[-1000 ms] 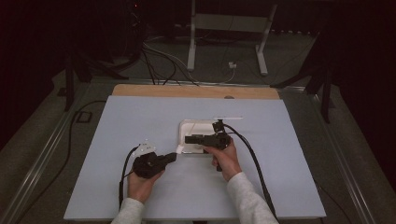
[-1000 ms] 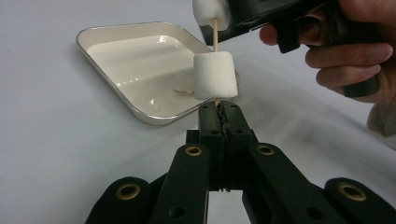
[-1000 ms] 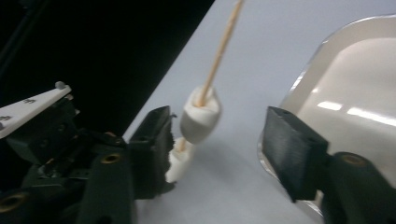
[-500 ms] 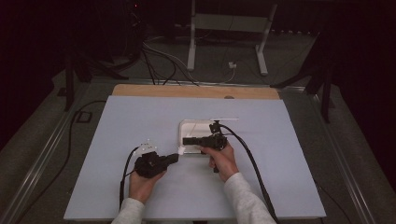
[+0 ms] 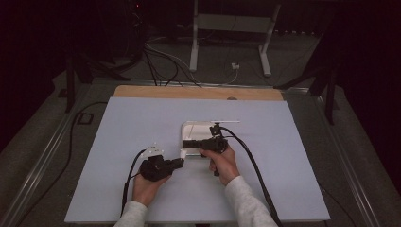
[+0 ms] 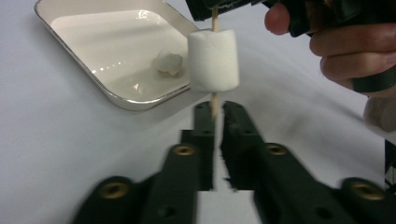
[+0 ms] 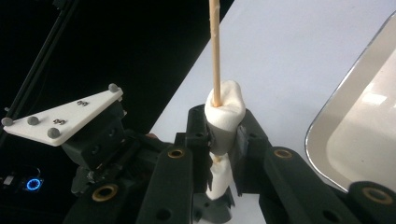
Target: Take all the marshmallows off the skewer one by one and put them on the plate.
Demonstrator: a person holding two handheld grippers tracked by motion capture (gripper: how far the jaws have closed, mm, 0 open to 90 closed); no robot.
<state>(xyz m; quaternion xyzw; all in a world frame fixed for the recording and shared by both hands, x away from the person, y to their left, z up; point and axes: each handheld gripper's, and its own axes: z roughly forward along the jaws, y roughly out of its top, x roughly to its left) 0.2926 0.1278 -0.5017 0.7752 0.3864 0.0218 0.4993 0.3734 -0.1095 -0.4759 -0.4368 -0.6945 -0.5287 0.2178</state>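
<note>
On the near left of the pale blue table [image 5: 118, 142], the left gripper [image 5: 181, 161] points right toward the middle. Its jaws are pinched narrow on the end of a wooden skewer [image 6: 214, 103]. In the left gripper view the thin, pale tan stick rises straight up from between the jaw tips.

Just above those tips, the first marshmallow [image 6: 213, 60] is threaded on the skewer. It is a smooth white cylinder that keeps its full round shape, with the stick passing through its middle. It hangs clear of the table, just in front of the tray's near rim.

Further along the same stick, the right gripper [image 7: 223, 122] is clamped on the second marshmallow [image 7: 225, 109]. This one is white too, but squeezed thin between the pads and bulging above them. The bare skewer carries on past it. From above, the right gripper [image 5: 186, 143] points left, over the near edge of the tray at the table's middle.

The white tray [image 6: 70, 60] is shallow with a glossy rim, and a small white scrap [image 6: 168, 63] lies inside it.
</note>
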